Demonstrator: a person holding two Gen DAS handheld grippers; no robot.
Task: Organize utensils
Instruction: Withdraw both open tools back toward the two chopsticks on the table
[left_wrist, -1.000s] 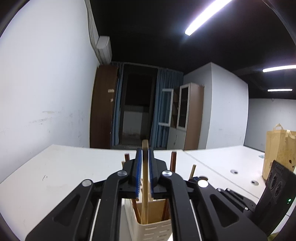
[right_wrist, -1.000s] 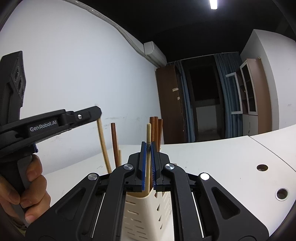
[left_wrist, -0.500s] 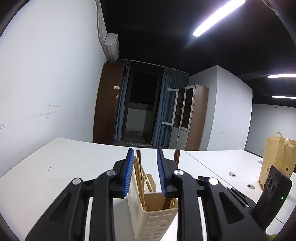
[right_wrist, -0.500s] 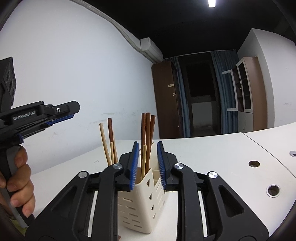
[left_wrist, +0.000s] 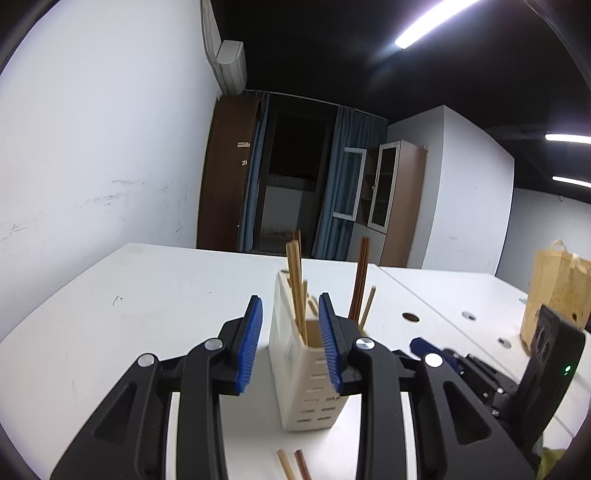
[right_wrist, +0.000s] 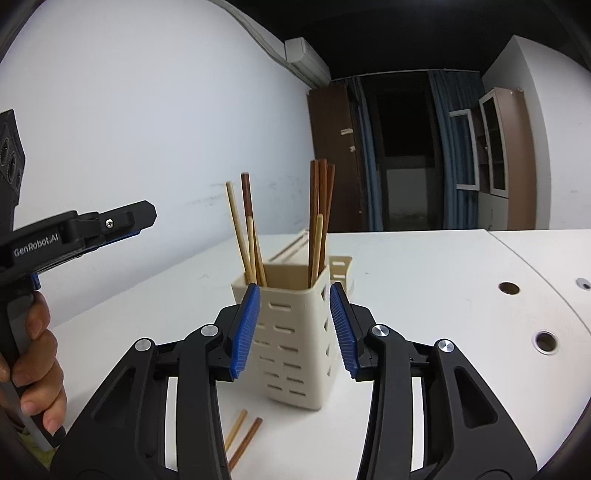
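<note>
ITEM: chopstick holder (right_wrist: 295, 332), cream, slotted walls, upright on white tabletop (right_wrist: 424, 288), centre of both wrist views.
CONTENTS: approx. 7 sticks standing inside. Left group: pale + dark chopsticks (right_wrist: 247, 236), leaning left. Right group: three dark chopsticks (right_wrist: 321, 206) w/ one short pale stick in front.
LOOSE: two chopsticks (right_wrist: 242, 439), one pale, one dark, flat on tabletop just near of the holder, side by side; near ends hidden under the right tool.
ALSO: second cream tray (right_wrist: 340, 269) behind holder, far side; contents unclear.

RIGHT GRIPPER (right_wrist: 295, 328): fingers apart, nothing between the pads; jaws have just been opening. Holder seen beyond the gap, not gripped.
LEFT GRIPPER (left_wrist: 290, 347): fingers apart, empty; jaws likewise just opening. In right view it sits at left, in a hand (right_wrist: 33, 369), well clear of holder.

STEP (judged): release after dropping sticks into holder; both tools free.
NEXT (judged): go for the loose pair. Needs tool tipped down toward tabletop, fingers either side of one stick, close low w/o knocking holder. Sticks lie close together, so risk of pinching both or rolling one away.
</note>
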